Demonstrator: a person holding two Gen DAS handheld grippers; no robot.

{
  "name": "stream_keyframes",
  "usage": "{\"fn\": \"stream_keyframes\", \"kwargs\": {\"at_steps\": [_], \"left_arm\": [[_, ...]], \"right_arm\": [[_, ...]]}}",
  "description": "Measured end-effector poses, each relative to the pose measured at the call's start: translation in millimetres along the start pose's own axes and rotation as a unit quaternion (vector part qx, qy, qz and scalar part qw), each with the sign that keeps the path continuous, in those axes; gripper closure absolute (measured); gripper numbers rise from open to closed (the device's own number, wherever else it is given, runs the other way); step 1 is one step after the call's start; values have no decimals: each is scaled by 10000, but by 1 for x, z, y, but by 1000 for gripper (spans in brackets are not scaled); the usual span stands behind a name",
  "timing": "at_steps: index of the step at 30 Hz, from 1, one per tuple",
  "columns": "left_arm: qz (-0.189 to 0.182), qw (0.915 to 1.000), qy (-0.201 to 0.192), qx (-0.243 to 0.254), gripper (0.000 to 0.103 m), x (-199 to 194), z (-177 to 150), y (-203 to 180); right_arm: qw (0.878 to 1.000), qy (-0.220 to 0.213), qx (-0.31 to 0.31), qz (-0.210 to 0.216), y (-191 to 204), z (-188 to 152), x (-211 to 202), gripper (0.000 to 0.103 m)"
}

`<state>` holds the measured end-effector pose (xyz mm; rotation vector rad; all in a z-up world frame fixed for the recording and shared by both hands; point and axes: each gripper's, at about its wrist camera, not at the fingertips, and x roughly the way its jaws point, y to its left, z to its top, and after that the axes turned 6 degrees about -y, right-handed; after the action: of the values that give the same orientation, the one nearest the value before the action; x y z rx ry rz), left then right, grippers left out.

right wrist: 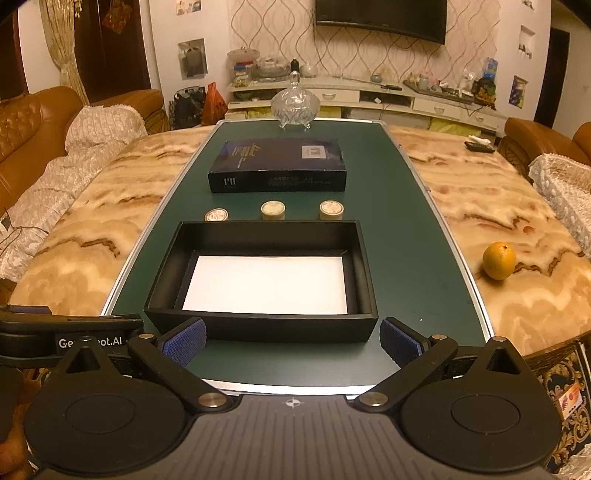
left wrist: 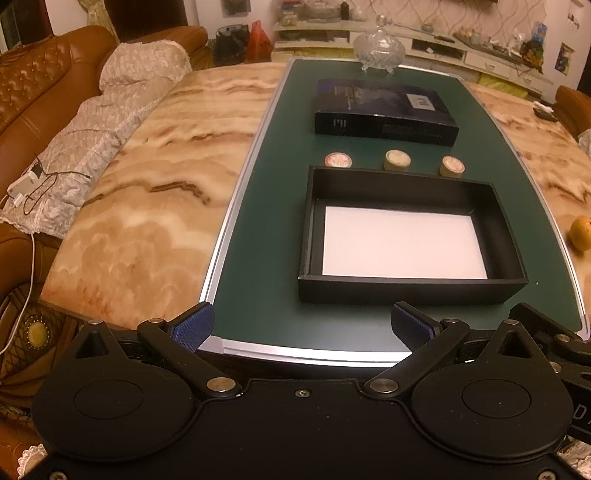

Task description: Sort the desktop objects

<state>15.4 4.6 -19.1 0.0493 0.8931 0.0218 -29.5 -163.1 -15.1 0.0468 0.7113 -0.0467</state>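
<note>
Living room, warm dim light: brown leather sofa (right wrist: pixel 33 122) at left under a white lace throw (right wrist: pixel 74 155), patterned wallpaper, a dark television (right wrist: pixel 380 16) on the far wall above a long white cabinet (right wrist: pixel 369 98) crowded with jars and ornaments. Marble-patterned table (right wrist: pixel 498 206) in cream and brown, with a green board (right wrist: pixel 406 251) edged in silver laid along its middle.

On the board, nearest, an open black box (right wrist: pixel 262 321), white sheet (right wrist: pixel 267 284) flat on its bottom, nothing else inside. Just beyond its far wall, a row of three small round tins: left tin (right wrist: pixel 216 215), lowest; middle tin (right wrist: pixel 273 209); right tin (right wrist: pixel 331 209). All three apart from one another and just behind the box. Farther on, a dark book-shaped box (right wrist: pixel 277 164) lying flat. At the far end, a lidded cut-glass bowl (right wrist: pixel 293 103) on small feet.

Off the board to the right, an orange (right wrist: pixel 499 260) on bare marble; far right, a dark remote (right wrist: pixel 479 147).

Left gripper (left wrist: pixel 303 328) at the board's near edge, blue-padded fingers (left wrist: pixel 194 326) spread wide, holding nothing. Right gripper (right wrist: pixel 291 341) just short of the black box's near wall, blue pads (right wrist: pixel 184 341) likewise wide apart, empty. Left gripper's housing visible at the left edge of the right wrist view.
</note>
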Motion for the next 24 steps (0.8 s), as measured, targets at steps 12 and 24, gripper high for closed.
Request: {"fn": "stream_keyframes", "kwargs": {"at_steps": [12,24], "left_arm": [[50,9999,148,25,0,18,3,-1],[48,9994,315,96,0,39,7,-11]], "right_arm": [[9998,191,13,-42,5,3,19,0],[9992,359,131,-66,-3,0,36,0]]}}
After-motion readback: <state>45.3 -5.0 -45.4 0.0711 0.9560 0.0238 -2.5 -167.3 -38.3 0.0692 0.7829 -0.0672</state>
